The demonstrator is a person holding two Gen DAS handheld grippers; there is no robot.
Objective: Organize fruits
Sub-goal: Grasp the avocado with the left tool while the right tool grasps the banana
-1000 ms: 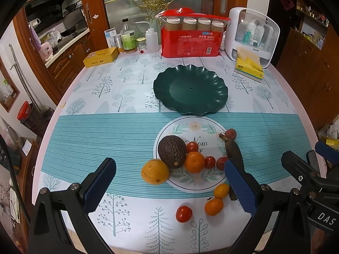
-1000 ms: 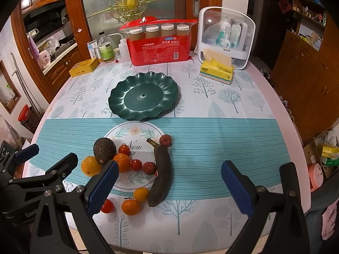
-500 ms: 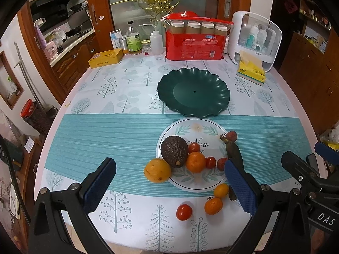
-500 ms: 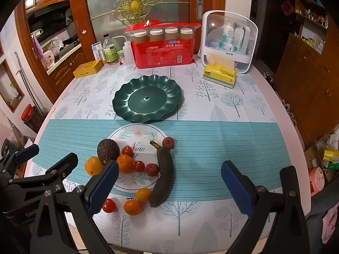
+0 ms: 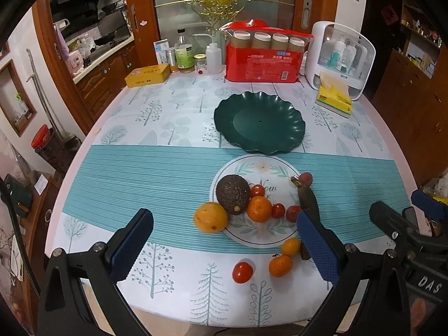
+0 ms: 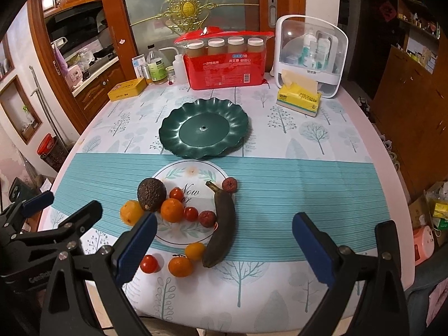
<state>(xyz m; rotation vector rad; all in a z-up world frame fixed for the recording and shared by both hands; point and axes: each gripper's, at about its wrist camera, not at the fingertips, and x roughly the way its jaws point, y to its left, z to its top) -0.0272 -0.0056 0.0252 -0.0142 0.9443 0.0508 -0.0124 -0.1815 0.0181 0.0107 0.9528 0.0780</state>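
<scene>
A dark green scalloped plate [image 5: 260, 121] [image 6: 203, 127] stands empty past mid-table. Nearer lie loose fruits on a round printed mat [image 6: 193, 173]: an avocado [image 5: 232, 193] [image 6: 151, 194], a yellow orange [image 5: 210, 217], a mandarin [image 6: 172, 210], a blackened banana [image 6: 224, 224], small tomatoes [image 6: 149, 263] and red lychee-like fruits [image 6: 229, 184]. My left gripper [image 5: 224, 249] is open and empty, above the near fruits. My right gripper [image 6: 224, 249] is open and empty, just before the banana.
At the table's far edge stand a red pack of paper cups [image 6: 225, 63], a white cosmetics box [image 6: 310, 53], a yellow tissue pack [image 6: 298, 99], a yellow tin [image 6: 127, 89] and bottles [image 6: 156, 65]. Wooden cabinets stand left and right.
Both cameras have pulled back and risen slightly; the fruits and plate sit a little lower in view. Nothing on the table has moved. Both grippers stay open.
</scene>
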